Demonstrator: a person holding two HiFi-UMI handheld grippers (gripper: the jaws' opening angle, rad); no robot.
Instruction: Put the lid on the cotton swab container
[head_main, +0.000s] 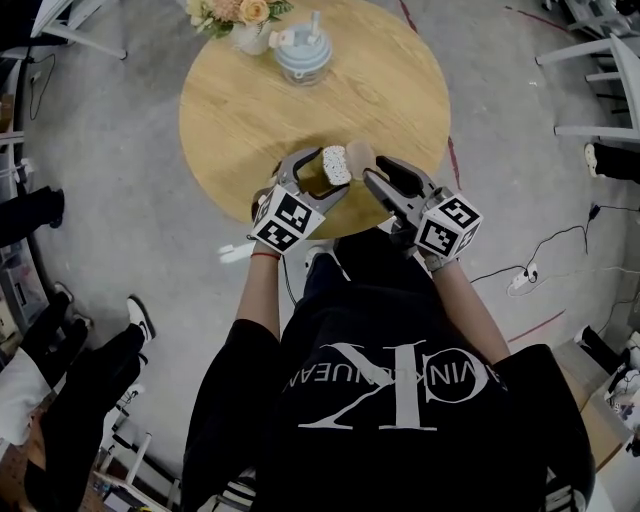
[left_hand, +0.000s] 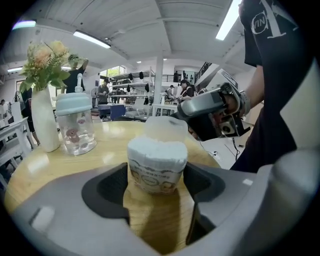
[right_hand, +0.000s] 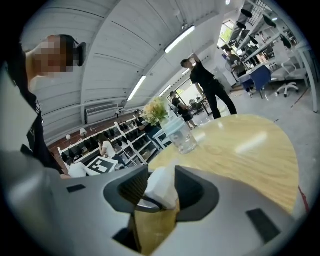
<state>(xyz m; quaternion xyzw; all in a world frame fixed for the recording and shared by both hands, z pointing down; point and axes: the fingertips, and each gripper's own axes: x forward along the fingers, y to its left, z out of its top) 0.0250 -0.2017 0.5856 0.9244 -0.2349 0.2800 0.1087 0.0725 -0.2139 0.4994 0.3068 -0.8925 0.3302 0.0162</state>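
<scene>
Cotton swab container (left_hand: 157, 167) upright near the front edge of the round table (head_main: 230, 110), uncapped, between the widely spread jaws of the left gripper (left_hand: 156, 190), seemingly unpressed. Lid (left_hand: 165, 129) pinched in the closed jaws of the right gripper (right_hand: 156, 195), just beside the container's top, not yet seated. Label print unreadable; large "CK" monogram on the black shirt (head_main: 390, 390).
</scene>
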